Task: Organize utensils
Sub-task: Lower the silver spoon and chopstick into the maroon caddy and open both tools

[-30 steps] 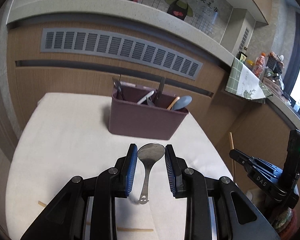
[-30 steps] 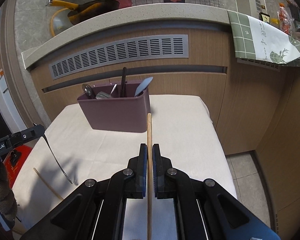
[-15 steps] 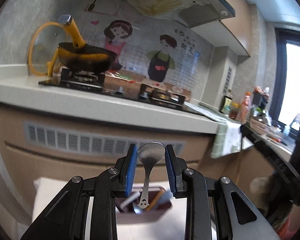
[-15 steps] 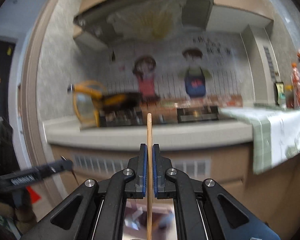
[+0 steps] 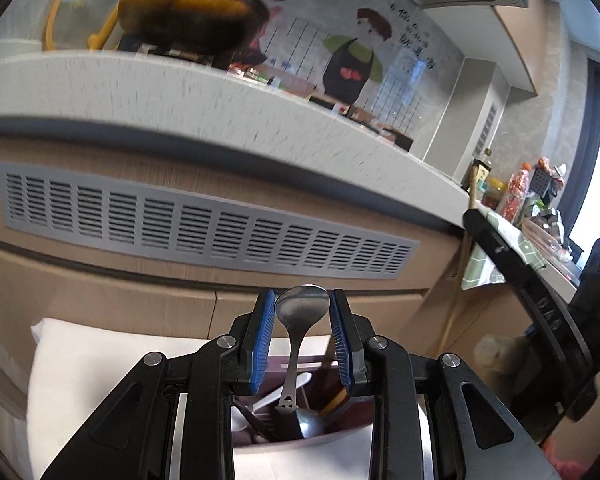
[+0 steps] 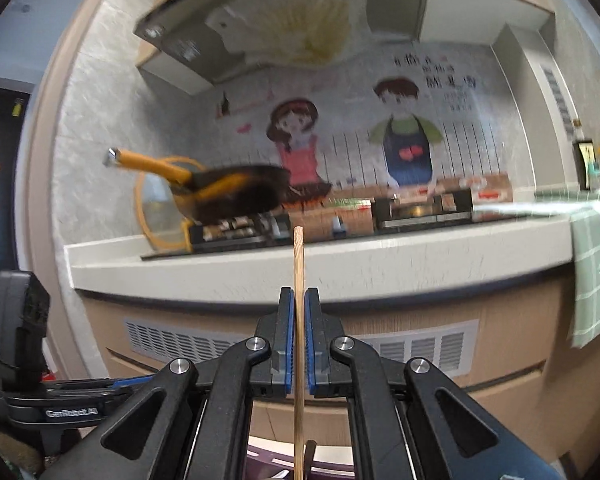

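My left gripper (image 5: 302, 304) is shut on a metal spoon (image 5: 297, 320), bowl up, handle hanging down over the open top of the purple utensil holder (image 5: 300, 436). The holder has several utensils in it and stands on a white table (image 5: 79, 368). My right gripper (image 6: 298, 304) is shut on a wooden chopstick (image 6: 298, 320), held upright. Its lower end hangs over the purple holder's rim (image 6: 267, 464) at the bottom of the right wrist view. The other gripper shows at the right edge of the left wrist view (image 5: 540, 320) and at the left of the right wrist view (image 6: 39, 396).
A kitchen counter (image 5: 179, 92) with a grey vent grille (image 5: 203, 232) runs behind the table. A stove with a yellow-handled pan (image 6: 219, 192) sits on the counter. A green checked towel (image 6: 592, 272) hangs over the counter's right end.
Both grippers have tilted upward and come in over the holder. The spoon's handle and the chopstick's lower end now hang above the holder's opening. Both stay gripped.
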